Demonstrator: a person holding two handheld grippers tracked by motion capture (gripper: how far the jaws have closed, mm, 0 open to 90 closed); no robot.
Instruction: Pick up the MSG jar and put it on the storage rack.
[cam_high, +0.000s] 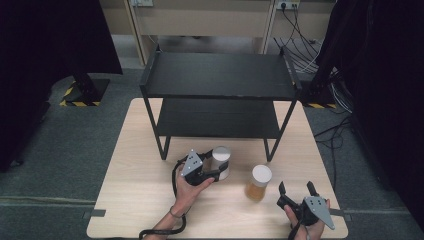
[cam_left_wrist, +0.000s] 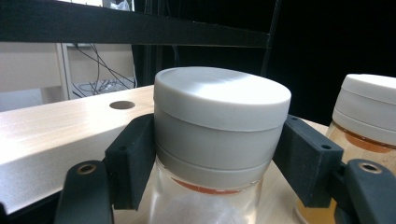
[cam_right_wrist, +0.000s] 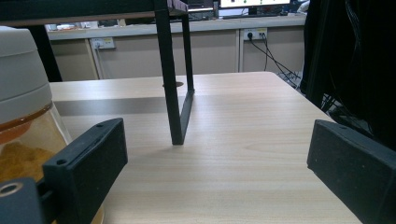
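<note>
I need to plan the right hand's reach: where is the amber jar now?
In the high view the amber jar stands on the table, right of centre, between the left gripper's clear jar and the open right gripper, just before the shelf's right front leg.

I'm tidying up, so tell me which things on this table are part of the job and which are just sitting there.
In the job:
- left gripper, shut on the clear jar

Sitting by:
- amber jar, untouched
- right gripper, open, nothing between its jaws
- black shelf rack

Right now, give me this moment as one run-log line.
left tongs: shut on white-lidded clear glass jar | right tongs: open, holding nothing | amber-filled white-lidded jar: upright on table | black two-tier shelf: bare
</note>
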